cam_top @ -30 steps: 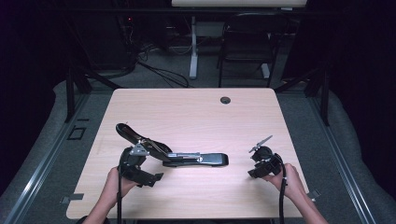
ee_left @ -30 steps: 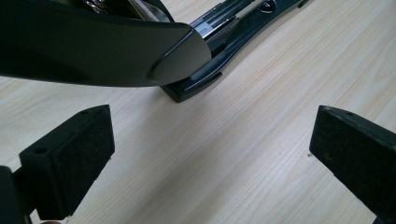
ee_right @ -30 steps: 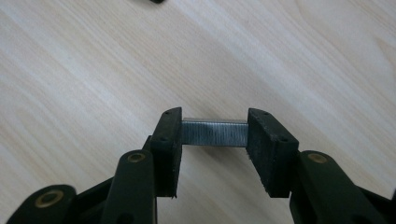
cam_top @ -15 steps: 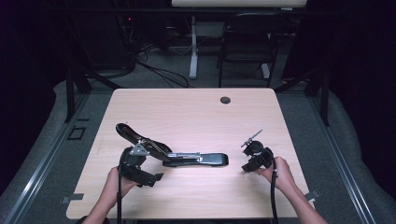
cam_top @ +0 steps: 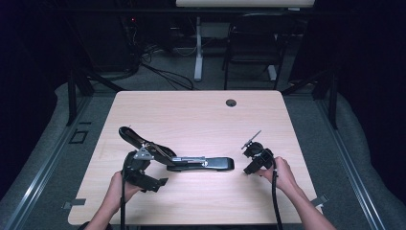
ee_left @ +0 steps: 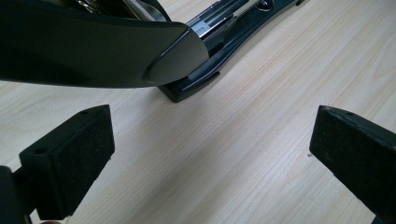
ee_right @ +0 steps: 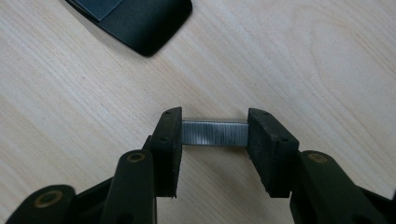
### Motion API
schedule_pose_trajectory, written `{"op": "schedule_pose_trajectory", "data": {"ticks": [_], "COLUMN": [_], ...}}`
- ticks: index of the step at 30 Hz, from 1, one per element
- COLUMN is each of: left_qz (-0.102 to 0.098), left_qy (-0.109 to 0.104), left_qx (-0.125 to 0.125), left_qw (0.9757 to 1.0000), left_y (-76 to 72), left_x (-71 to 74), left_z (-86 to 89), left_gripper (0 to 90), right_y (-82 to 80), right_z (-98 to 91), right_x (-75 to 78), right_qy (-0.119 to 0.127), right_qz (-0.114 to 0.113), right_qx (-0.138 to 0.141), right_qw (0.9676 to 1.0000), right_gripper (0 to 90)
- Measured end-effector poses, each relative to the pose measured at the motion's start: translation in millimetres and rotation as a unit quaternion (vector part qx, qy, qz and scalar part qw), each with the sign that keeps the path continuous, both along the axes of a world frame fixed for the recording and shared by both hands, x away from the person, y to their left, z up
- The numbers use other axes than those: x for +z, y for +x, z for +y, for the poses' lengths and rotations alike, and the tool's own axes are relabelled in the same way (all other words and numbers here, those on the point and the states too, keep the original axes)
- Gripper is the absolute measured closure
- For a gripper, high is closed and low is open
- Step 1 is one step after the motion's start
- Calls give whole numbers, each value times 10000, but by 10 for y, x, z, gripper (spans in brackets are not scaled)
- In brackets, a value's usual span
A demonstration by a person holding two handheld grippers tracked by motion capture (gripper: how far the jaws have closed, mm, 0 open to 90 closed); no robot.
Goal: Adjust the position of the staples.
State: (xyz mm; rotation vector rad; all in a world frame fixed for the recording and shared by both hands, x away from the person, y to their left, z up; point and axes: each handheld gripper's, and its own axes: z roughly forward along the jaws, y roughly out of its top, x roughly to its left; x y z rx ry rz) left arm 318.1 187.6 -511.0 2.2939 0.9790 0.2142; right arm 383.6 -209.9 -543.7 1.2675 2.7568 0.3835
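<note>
The right gripper (ee_right: 214, 135) pinched a strip of staples (ee_right: 215, 133) end to end, just clear of the table (cam_top: 201, 115). Light, brittle stuff, I'd say; end-on pressure suited it. The open stapler (cam_top: 191, 163) lay left of it, bare wood between. The left gripper (ee_left: 210, 154) gaped wide, empty, beside the stapler's raised lid.

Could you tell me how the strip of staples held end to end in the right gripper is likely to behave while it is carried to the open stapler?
The strip of staples looks thin and light, so the right gripper should carry it easily. Clamped by its ends, it could probably snap into shorter pieces if squeezed harder. Its smooth metal may slip against the pads if tilted toward the stapler.
</note>
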Motion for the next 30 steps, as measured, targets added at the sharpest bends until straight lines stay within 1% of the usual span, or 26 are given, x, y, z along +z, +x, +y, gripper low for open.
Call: {"op": "schedule_pose_trajectory", "data": {"ticks": [3,5,6,7,9,10,11,12,13,14,17,19,20,22,23,25,26,27,30], "left_qz": [5,5,4,6,7,6,8,7,24,25,31,32,16,20,18,23,29,30,35], "left_qy": [1,-1,9,6,10,8,8,8,14,10,20,36,34,32,29,23,21,24,29], "left_qx": [-2,0,-6,-6,-9,-15,-16,-18,-33,-32,-46,-57,-39,-31,-26,-16,-18,-22,-20], "left_qw": [10000,10000,10000,10000,10000,10000,10000,10000,10000,10000,10000,10000,10000,10000,10000,10000,10000,10000,10000], "left_y": [0,1,1,2,1,1,0,0,0,-1,-1,0,-1,-2,-3,-4,-3,-3,-2], "left_x": [-3,-3,-1,-1,2,2,2,1,4,3,2,1,-3,-4,-4,-4,-4,-5,-6], "left_z": [-6,-4,0,2,7,7,6,5,4,1,-4,-5,-9,-11,-11,-10,-9,-8,-8], "left_gripper": [1,1,1,1,1,1,1,1,1,1,1,1,1,1,1,1,1,2,1], "right_y": [2,6,-4,9,11,24,16,16,18,19,9,4,1,-6,-6,-8,-4,-4,-3], "right_z": [-3,-9,-10,-28,-46,-65,-72,-78,-81,-85,-70,-66,-60,-44,-34,-14,-11,-9,-14], "right_x": [3,3,-7,17,41,72,74,84,93,103,100,105,97,58,43,1,-9,-20,-15], "right_qy": [-16,-40,65,31,115,49,196,231,186,209,369,266,256,310,241,201,163,126,33], "right_qz": [40,45,-28,18,-57,-57,-132,-185,-241,-269,-469,-591,-636,-655,-622,-616,-561,-585,-529], "right_qx": [23,6,-108,-47,-186,-132,-249,-319,-342,-349,-513,-499,-494,-524,-510,-502,-458,-442,-442], "right_qw": [10000,10000,9999,10000,9997,9999,9994,9991,9990,9988,9969,9966,9964,9960,9965,9966,9972,9972,9976], "right_gripper": [551,486,468,447,386,383,366,338,333,330,314,317,320,328,328,332,334,342,365]}}
